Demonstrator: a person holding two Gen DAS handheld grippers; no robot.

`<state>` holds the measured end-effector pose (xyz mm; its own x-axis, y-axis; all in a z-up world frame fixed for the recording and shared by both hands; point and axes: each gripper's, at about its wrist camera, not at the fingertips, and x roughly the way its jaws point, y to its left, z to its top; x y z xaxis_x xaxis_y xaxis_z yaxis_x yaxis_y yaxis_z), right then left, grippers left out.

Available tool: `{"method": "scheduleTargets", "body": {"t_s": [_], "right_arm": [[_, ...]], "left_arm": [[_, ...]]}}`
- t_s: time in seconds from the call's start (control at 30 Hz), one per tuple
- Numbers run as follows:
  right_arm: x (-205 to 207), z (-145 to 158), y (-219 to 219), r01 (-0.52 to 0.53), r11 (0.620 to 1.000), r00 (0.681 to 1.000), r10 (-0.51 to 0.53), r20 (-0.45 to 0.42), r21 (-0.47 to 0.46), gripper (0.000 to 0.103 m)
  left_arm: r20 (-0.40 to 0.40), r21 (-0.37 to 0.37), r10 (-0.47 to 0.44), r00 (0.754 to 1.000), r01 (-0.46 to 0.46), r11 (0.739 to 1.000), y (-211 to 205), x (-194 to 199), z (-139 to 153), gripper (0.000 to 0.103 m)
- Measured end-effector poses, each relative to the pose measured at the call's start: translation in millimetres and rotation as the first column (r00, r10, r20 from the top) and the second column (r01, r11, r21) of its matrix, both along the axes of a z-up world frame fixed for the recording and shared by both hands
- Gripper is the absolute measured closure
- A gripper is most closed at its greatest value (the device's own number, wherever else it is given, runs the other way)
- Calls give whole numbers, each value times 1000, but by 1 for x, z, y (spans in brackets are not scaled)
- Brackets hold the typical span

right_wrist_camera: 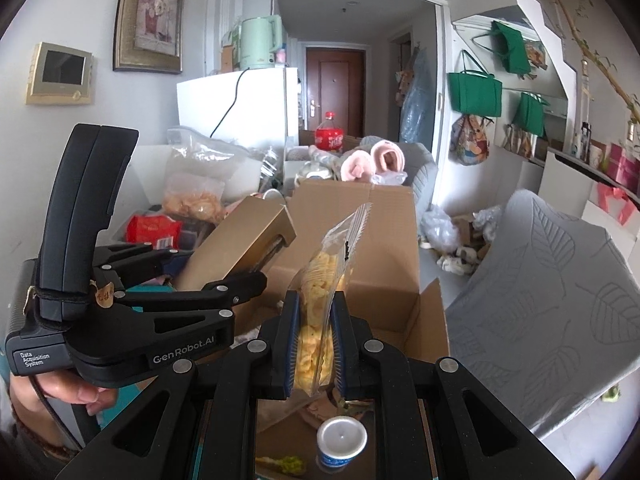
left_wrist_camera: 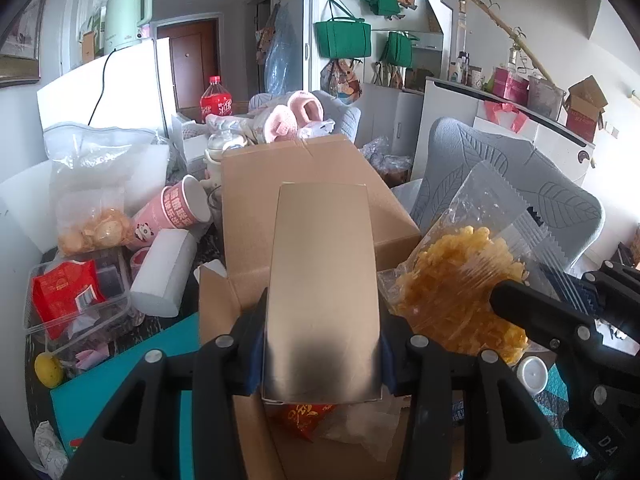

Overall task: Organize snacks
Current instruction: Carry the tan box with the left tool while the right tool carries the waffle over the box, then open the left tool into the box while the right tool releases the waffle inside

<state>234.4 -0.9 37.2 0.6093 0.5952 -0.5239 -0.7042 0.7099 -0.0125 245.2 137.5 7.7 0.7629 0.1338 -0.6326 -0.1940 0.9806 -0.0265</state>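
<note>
above the open cardboard box (left_wrist_camera: pixel 304 184), my left gripper (left_wrist_camera: pixel 322 344) clamps a gold box (left_wrist_camera: pixel 324 280), tilted upward. beside it, my right gripper (right_wrist_camera: pixel 314 344) pinches a clear bag of yellow snacks (right_wrist_camera: pixel 320 280) upright over the same carton.

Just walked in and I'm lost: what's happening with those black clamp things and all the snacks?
A person is sorting snacks with a hand-held gripper in each hand. The left gripper has its jaws closed on a gold box, and the right gripper pinches a clear bag of yellow snacks. Both are held above an open cardboard box on a cluttered table; neither item has been dropped in yet.
</note>
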Motion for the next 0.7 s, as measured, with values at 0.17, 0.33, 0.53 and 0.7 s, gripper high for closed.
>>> {"method": "scheduleTargets", "body": {"t_s": [0.17,0.33,0.53,0.7], "right_arm": [[8,-11,8,2,999,1000,-3,-31,-35,88],[17,-20,14,21,997,998,-24,-51,-72,87],[19,-26,18,50,993,998,-54,-33,-109,87],[22,-23,14,99,988,994,-103,-24,-120,68]], "left_arm": [[-63,-30,-4,998,2,1000,5,12,-16,59],[-100,-5,-12,995,12,1000,-1,17,-24,59],[-158,-17,-21,987,18,1000,-7,26,-32,59],[-165,0,8,986,-9,1000,-8,26,-28,58]]}}
